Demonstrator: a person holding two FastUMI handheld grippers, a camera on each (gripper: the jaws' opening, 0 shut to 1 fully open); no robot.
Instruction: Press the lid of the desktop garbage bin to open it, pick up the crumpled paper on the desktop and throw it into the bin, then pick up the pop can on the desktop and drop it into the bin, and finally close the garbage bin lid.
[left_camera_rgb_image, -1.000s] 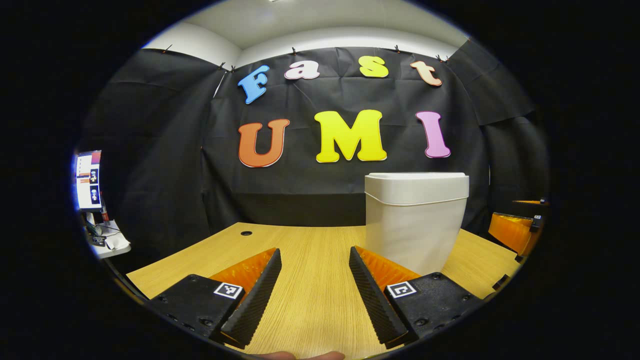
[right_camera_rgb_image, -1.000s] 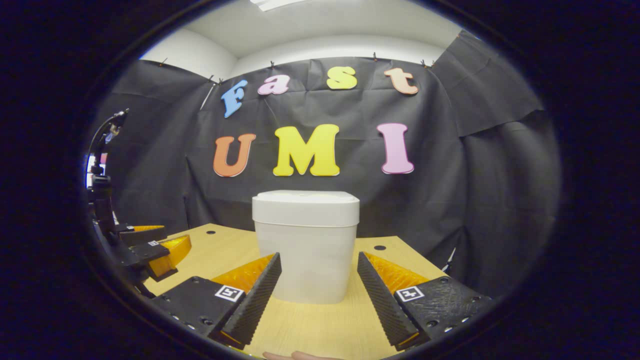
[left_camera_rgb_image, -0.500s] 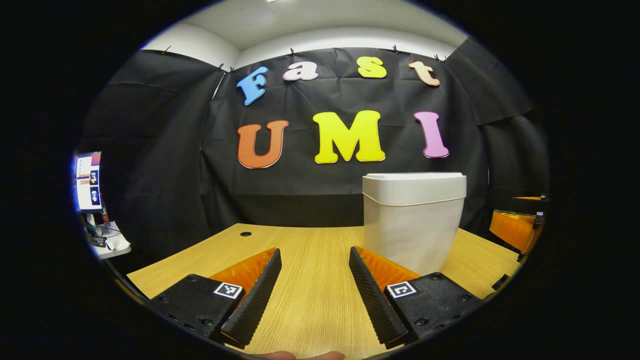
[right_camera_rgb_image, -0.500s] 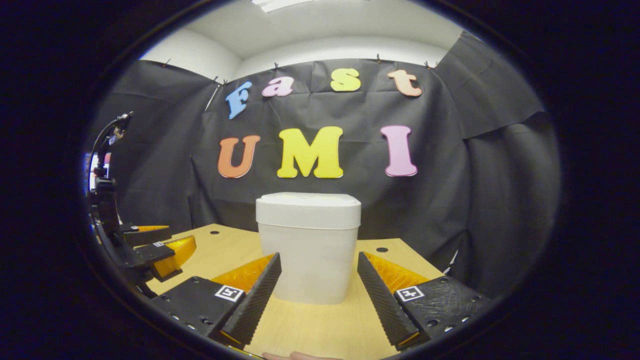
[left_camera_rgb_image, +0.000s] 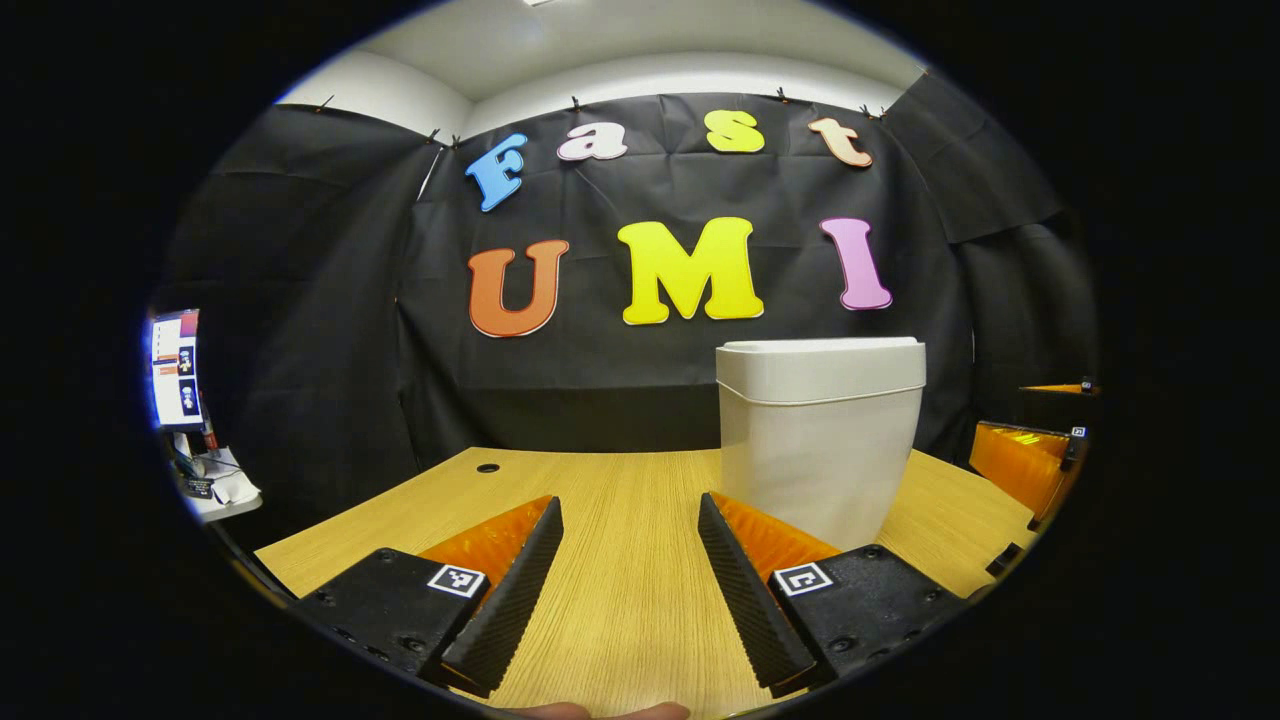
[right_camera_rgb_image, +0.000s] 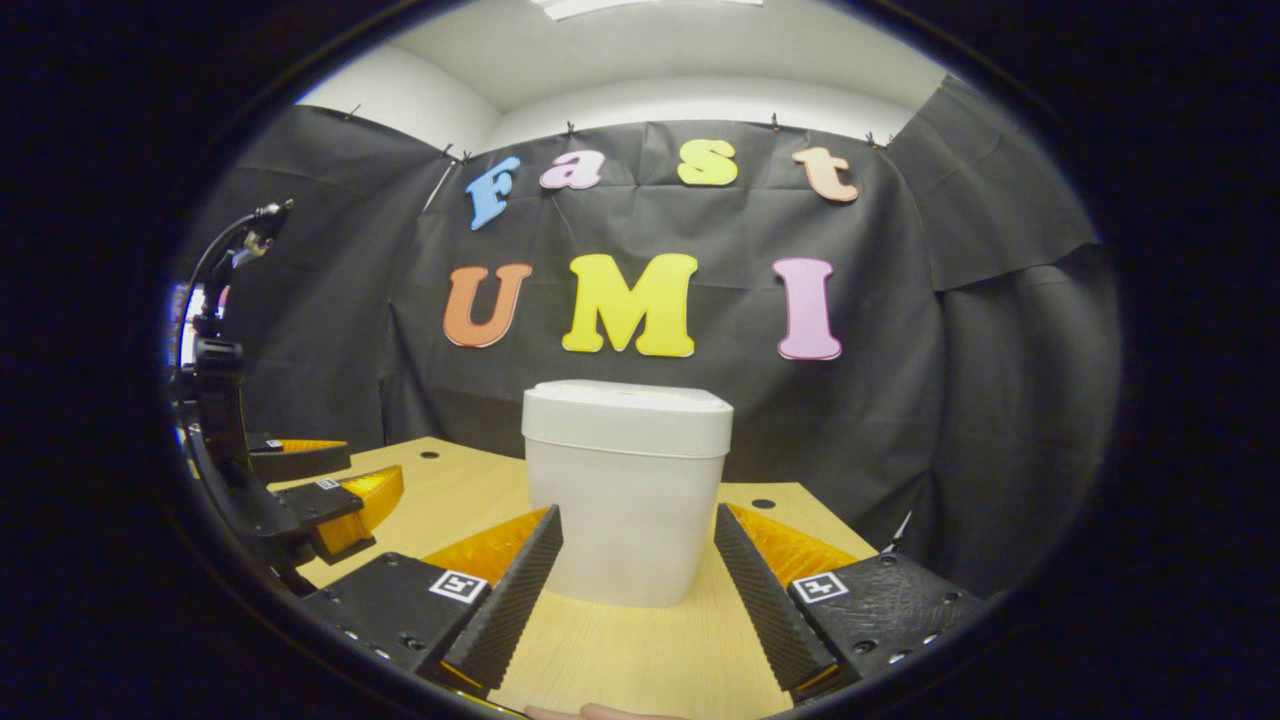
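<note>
A white garbage bin (left_camera_rgb_image: 818, 445) stands on the wooden desk (left_camera_rgb_image: 620, 590) with its lid (left_camera_rgb_image: 820, 355) down. In the left gripper view the bin is ahead and to the right of my left gripper (left_camera_rgb_image: 628, 575), which is open and holds nothing. In the right gripper view the bin (right_camera_rgb_image: 626, 495) stands straight ahead, just beyond my open, empty right gripper (right_camera_rgb_image: 636, 585), and its lid (right_camera_rgb_image: 628, 415) is flat and shut. The left gripper (right_camera_rgb_image: 325, 490) also appears at the left edge there, and the right gripper (left_camera_rgb_image: 1030, 460) at the far right of the left gripper view.
Black cloth walls close the desk at the back and sides. Small cable holes (left_camera_rgb_image: 488, 467) (right_camera_rgb_image: 762, 504) sit in the desktop near the back. A screen (left_camera_rgb_image: 178, 365) and some clutter stand beyond the desk's left edge. A fingertip (left_camera_rgb_image: 600, 711) lies at the bottom edge.
Both grippers have shifted slightly: the bin drifts a little left and down in the left gripper view, and a little right in the right gripper view. Jaws stay open.
</note>
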